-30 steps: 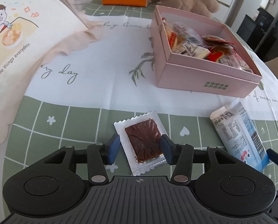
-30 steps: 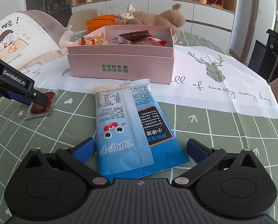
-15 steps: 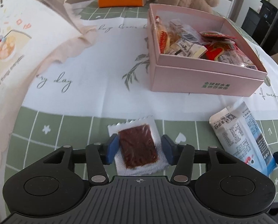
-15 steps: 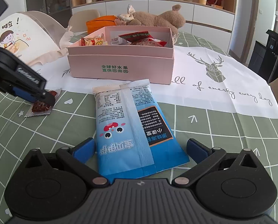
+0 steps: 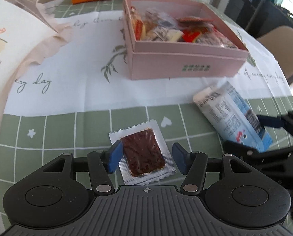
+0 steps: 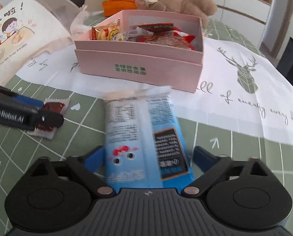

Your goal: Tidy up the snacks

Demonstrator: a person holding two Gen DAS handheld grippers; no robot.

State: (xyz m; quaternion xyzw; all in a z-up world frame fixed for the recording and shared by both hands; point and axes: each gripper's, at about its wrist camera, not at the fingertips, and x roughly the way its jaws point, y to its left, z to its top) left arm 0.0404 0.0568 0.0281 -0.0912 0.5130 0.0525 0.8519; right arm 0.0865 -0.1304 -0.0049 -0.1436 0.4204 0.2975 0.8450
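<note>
On the table's white central cloth sits a pink box [image 6: 138, 66], open and filled with mixed wrapped snacks. Nearer, on the green checked tablecloth [image 5: 54, 129], the left gripper [image 5: 146, 156] straddles a clear sachet of dark fruit leather [image 5: 143, 153], jaws apart. The right gripper [image 6: 146, 157] brackets a blue snack bag [image 6: 144, 137], seemingly not pinching it, though blur obscures contact.

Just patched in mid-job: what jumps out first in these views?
The pink box, full of snacks, sits mid-table. In front of it, the left claw straddles a dark jerky packet, and the right claw straddles a blue bag; both are open. A plush toy lies behind the box.
</note>
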